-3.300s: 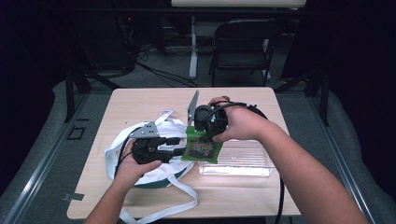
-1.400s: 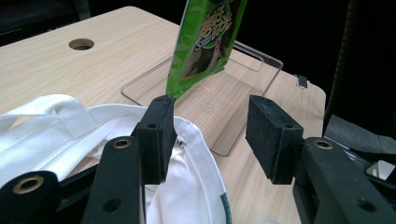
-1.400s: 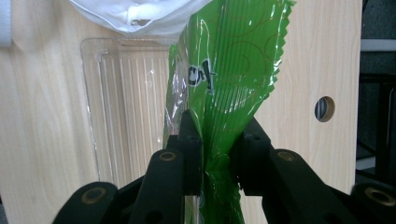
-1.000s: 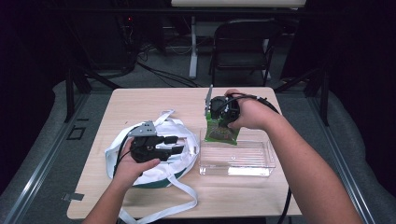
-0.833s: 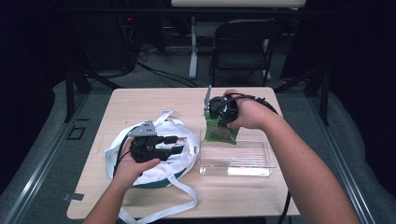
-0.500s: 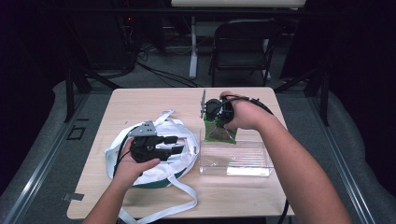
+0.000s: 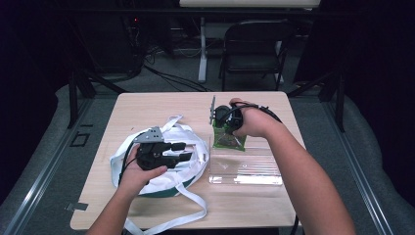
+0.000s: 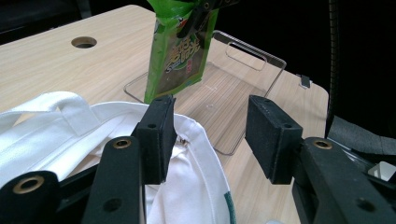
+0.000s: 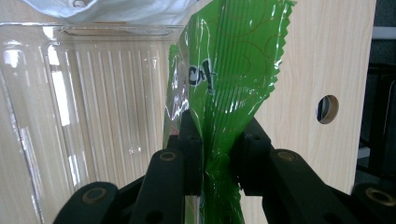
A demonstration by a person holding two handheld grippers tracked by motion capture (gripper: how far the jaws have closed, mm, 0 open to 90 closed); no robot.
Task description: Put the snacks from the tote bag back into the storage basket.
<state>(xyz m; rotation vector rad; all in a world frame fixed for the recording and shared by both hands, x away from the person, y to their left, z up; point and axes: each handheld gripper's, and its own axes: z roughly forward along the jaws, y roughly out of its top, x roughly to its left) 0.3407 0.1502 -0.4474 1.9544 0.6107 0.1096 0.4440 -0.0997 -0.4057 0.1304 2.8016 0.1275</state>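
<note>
The right gripper view shows the right tongs clamped on a glossy, crinkled green packet with a zigzag edge. The high view shows the packet hanging over the far left corner of the clear ribbed plastic tray, perhaps touching it. The left tongs stand apart above a soft white cloth bag on the wood-grain counter.
</note>
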